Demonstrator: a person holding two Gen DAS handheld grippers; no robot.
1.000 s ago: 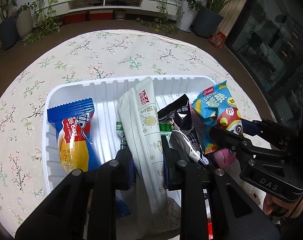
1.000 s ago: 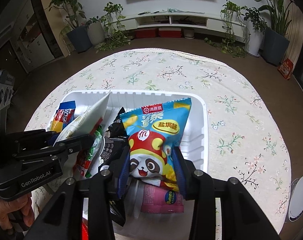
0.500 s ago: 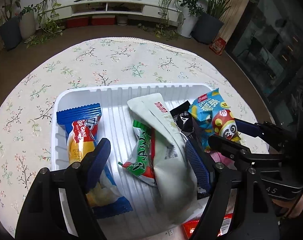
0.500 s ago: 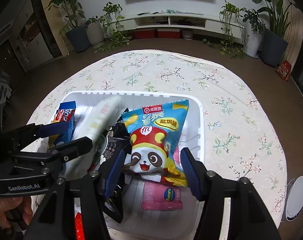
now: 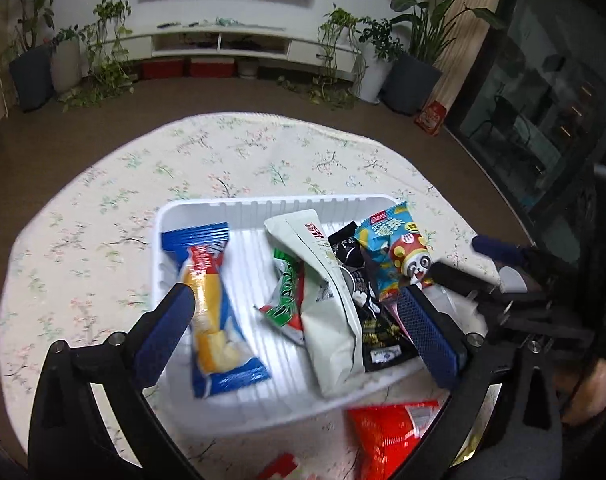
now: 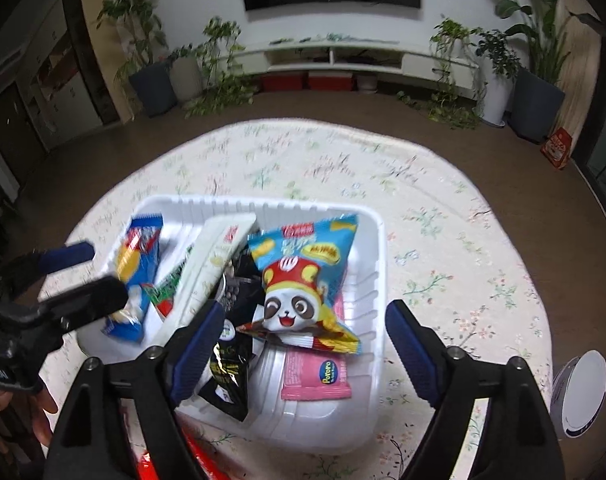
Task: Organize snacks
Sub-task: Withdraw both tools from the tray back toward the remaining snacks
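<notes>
In the left wrist view, the left gripper hangs low in the frame with its jaws opening wide, pads clear of every packet below. At centre left of the white ribbed tray lies a glossy blue-and-yellow packet, flat on the ridged floor. At mid-frame a long, creased pale pouch slants over a green-and-red wrapper and leans on a black packet. Right of those, a crinkled blue panda bag rests propped against the tray's right side. At the lower edge a red packet sits on the floral tablecloth, outside the tray; blur makes its shape uncertain.

In the right wrist view the right gripper is also opening, nothing between its pads, above the panda bag and a flat pink sachet.

The risk is the loose heap: the slick films are stacked askew, so another packet could send the leaning pouch or panda bag sliding over the shallow rim.
</notes>
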